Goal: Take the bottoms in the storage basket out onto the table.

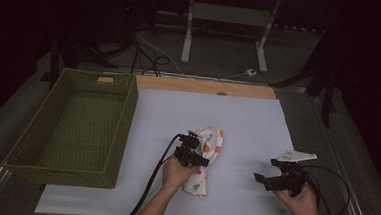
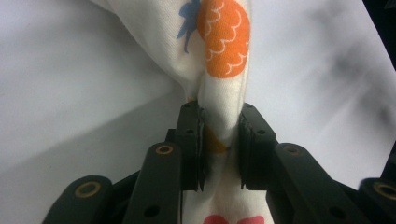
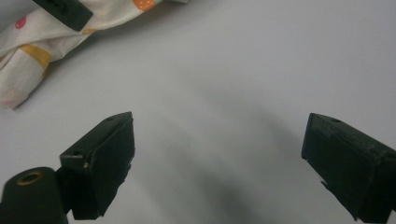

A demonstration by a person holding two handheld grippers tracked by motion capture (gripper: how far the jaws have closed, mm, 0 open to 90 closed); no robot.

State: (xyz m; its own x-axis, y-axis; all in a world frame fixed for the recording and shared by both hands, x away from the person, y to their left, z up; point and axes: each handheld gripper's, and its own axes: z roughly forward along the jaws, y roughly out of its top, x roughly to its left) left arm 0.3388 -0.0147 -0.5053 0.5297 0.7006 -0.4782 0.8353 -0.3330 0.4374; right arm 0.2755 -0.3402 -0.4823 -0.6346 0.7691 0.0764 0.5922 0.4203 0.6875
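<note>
- Hands sit nearest us in the high view: our left gripper [image 1: 194, 147] is on the cloth [image 1: 208, 158], which lies bunched on the white sheet [image 1: 248, 121] just right of the basket [image 1: 72, 125]; our right gripper [image 1: 274, 175] hovers well apart from it, over bare sheet.
- Left gripper view: we see a gathered fold of cloth [image 2: 219, 93] pinched between the pads, so we read this one as clamped on it.
- Right gripper view: our jaws stand wide with nothing between them; the cloth [image 3: 37, 51] lies off at the top left.
- We judge the cloth light, soft and floppy, unlikely to slip or break; a thick bunched fold near an end is the best hold.
</note>
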